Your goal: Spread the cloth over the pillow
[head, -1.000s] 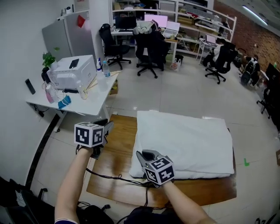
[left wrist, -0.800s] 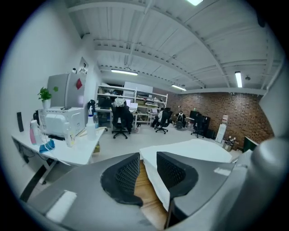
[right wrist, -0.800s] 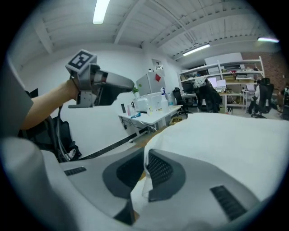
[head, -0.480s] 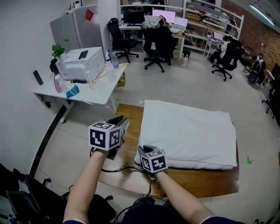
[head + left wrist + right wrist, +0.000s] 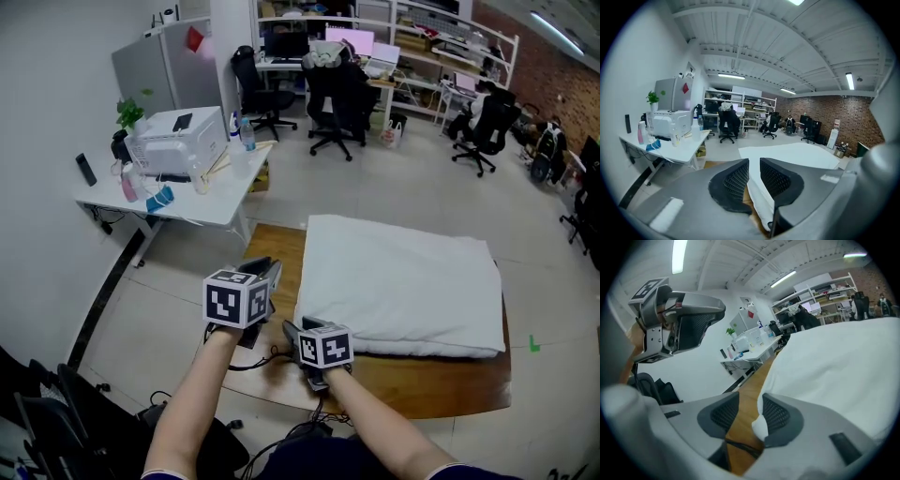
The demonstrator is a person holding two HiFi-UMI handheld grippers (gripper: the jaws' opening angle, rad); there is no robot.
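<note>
Where the cloth lies: plain white fabric cloth (image 5: 398, 281) spread flat on a brown wooden board (image 5: 441, 380) on the floor, at 1 o'clock from both grippers in the head view.
Cloth look: smooth and nearly wrinkle-free on top, a rounded-cornered rectangle with thick, puffed edges; its near edge curves down to the board.
Pillow: cannot be told apart from the cloth covering it.
Cloth corner: the 7 o'clock corner hangs as a small rumpled fold, just above the board.
Right gripper (image 5: 292, 328): low at that 7 o'clock corner; in the right gripper view (image 5: 746, 416) its jaws are parting, the corner fold lying between them against the right-hand pad, the other pad clear of it.
Left gripper (image 5: 265, 267): raised at 10 o'clock of the right gripper, over the board's left edge; in the left gripper view (image 5: 753, 176) its jaws are drawing together with a narrow gap and nothing between them.
Surroundings: white table (image 5: 202, 202) with a white printer (image 5: 173, 141) at 10 o'clock of the board.
</note>
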